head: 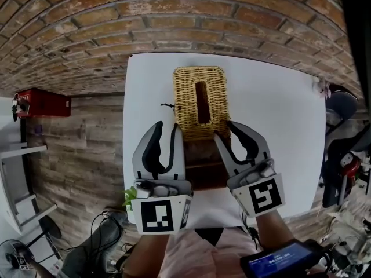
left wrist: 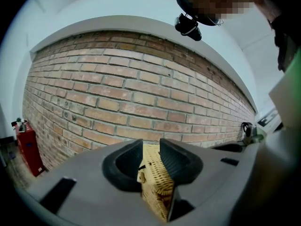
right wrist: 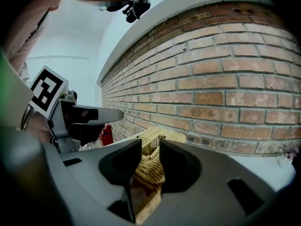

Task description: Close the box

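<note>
A yellow wicker box lid with a slot in its middle lies over the middle of the white table. Below the lid's near edge shows the dark brown box, open towards me. My left gripper is at the lid's near left corner, and the wicker edge fills the gap between its pads. My right gripper is at the near right corner, pads closed on the wicker rim. The left gripper also shows in the right gripper view.
A brick wall runs behind the table. A red extinguisher stands at the left on the wooden floor. Green leaves poke out at the table's near left corner. A chair and clutter stand at the right.
</note>
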